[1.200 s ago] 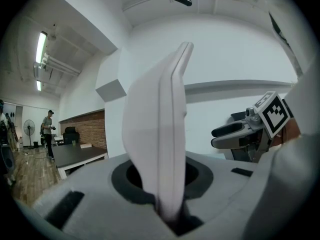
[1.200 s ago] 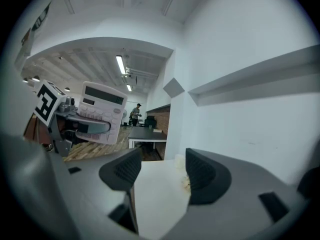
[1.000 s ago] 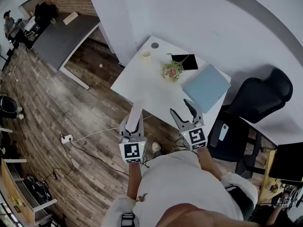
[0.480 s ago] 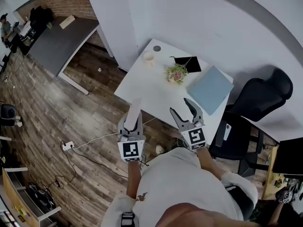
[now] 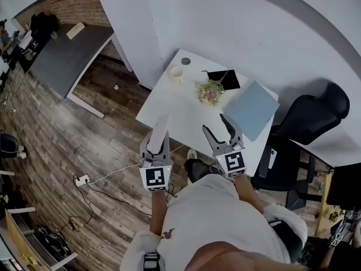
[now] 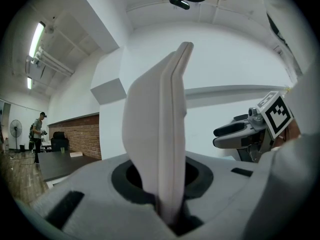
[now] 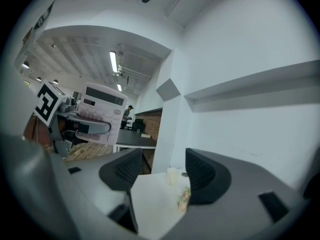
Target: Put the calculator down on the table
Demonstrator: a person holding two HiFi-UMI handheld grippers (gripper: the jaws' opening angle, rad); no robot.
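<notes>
Nearest us, the left gripper (image 5: 156,149) has its jaws clamped on the lower end of the calculator (image 5: 160,130), while the right gripper (image 5: 215,124) holds its jaws wide apart with nothing between them. Compared with a second ago, both grippers have advanced level toward the white table (image 5: 169,103), whose near edge now lies just beyond the calculator's tip. We judge the approach nearly done and the set-down not begun. The calculator is aloft, not touching the table. Its long axis runs out from the jaws, forward and somewhat upward, toward the table. It stands on its thin edge, with the key face turned toward the right gripper.
</notes>
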